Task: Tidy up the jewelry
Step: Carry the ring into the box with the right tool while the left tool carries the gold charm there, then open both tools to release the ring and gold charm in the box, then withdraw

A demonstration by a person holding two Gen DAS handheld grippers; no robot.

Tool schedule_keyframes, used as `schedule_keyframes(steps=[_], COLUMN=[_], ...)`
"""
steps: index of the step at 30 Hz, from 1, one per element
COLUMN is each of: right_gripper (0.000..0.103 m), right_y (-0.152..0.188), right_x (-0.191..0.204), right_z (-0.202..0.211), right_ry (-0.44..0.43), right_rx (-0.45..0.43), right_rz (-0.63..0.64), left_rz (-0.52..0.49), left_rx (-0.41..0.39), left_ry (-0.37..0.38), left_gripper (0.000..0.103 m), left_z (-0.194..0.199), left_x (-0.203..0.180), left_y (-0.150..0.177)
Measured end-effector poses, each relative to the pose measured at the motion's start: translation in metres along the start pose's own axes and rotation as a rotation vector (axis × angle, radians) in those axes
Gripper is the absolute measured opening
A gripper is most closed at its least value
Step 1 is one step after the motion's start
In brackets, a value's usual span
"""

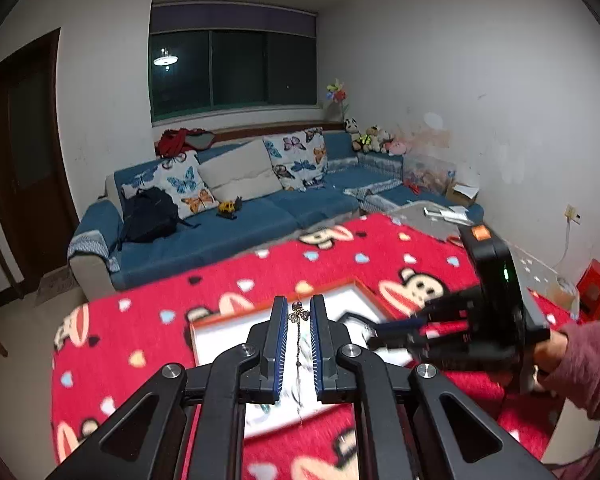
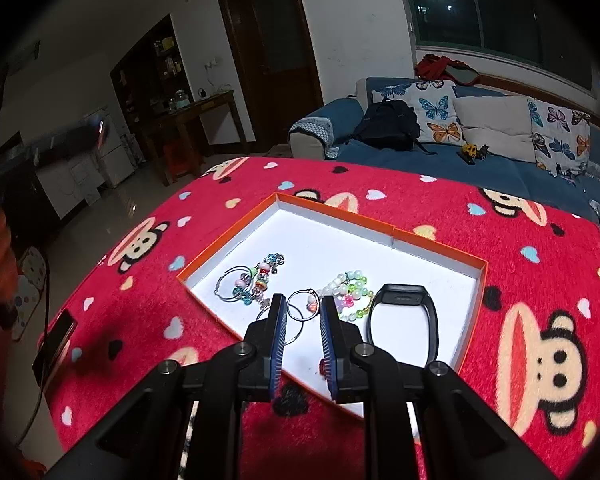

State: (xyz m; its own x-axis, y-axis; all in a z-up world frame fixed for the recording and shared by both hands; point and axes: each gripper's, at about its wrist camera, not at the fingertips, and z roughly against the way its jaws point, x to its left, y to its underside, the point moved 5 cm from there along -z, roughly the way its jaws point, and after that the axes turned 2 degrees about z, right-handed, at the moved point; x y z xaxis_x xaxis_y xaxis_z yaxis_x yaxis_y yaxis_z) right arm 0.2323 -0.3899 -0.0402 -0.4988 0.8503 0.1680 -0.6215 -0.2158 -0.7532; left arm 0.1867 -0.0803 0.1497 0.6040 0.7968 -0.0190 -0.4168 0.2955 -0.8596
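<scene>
My left gripper [image 1: 299, 304] is shut on a thin chain with a small flower pendant [image 1: 299, 315]; the chain hangs down between the fingers above the white, orange-rimmed tray [image 1: 216, 332]. The right gripper [image 1: 380, 334] shows blurred to the right of it, in a person's hand. In the right wrist view the right gripper [image 2: 303, 304] stands low over the tray [image 2: 340, 220], its narrow gap spanned by a small silver hoop [image 2: 300, 291] that the pads appear to hold. In the tray lie a bead bracelet [image 2: 260, 276], a pastel bead bracelet [image 2: 352, 292], a larger hoop [image 2: 220, 284] and a black wristband [image 2: 404, 294].
The tray sits on a round table under a red monkey-print cloth [image 2: 500, 264]. A dark phone [image 2: 54, 344] lies at the cloth's left edge with a cable hanging off. A blue sofa [image 1: 228, 232] stands beyond the table; open floor lies to the left.
</scene>
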Motion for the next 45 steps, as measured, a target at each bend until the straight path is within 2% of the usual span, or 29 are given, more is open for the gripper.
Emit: schedule_keyframes(steps=[7, 17, 23, 34, 41, 45], right_gripper=[0.019, 0.019, 0.02, 0.02, 0.02, 0.02], right_y=[-0.004, 0.007, 0.014, 0.03, 0.034, 0.036], right_x=[-0.007, -0.012, -0.01, -0.006, -0.006, -0.005], right_z=[-0.008, -0.021, -0.032, -0.06, -0.068, -0.07], right_ry=[0.005, -0.003, -0.017, -0.037, -0.042, -0.037], right_rx=[0.008, 0.048, 0.082, 0.189, 0.224, 0.236], right_rz=[0.0, -0.011, -0.011, -0.024, -0.031, -0.03], left_rz=[-0.029, -0.022, -0.02, 0.045, 0.058, 0.068], left_rx=[-0.003, 0.069, 0.12, 0.314, 0.411, 0.437], left_ry=[-0.032, -0.017, -0.014, -0.007, -0.005, -0.013], left_gripper=[0.011, 0.011, 0.011, 0.011, 0.011, 0.011], left_z=[-0.031, -0.091, -0.127, -0.205, -0.236, -0.242], left_x=[0.014, 0.015, 0.013, 0.026, 0.029, 0.032], left_y=[-0.044, -0.036, -0.013, 0.061, 0.1, 0.111])
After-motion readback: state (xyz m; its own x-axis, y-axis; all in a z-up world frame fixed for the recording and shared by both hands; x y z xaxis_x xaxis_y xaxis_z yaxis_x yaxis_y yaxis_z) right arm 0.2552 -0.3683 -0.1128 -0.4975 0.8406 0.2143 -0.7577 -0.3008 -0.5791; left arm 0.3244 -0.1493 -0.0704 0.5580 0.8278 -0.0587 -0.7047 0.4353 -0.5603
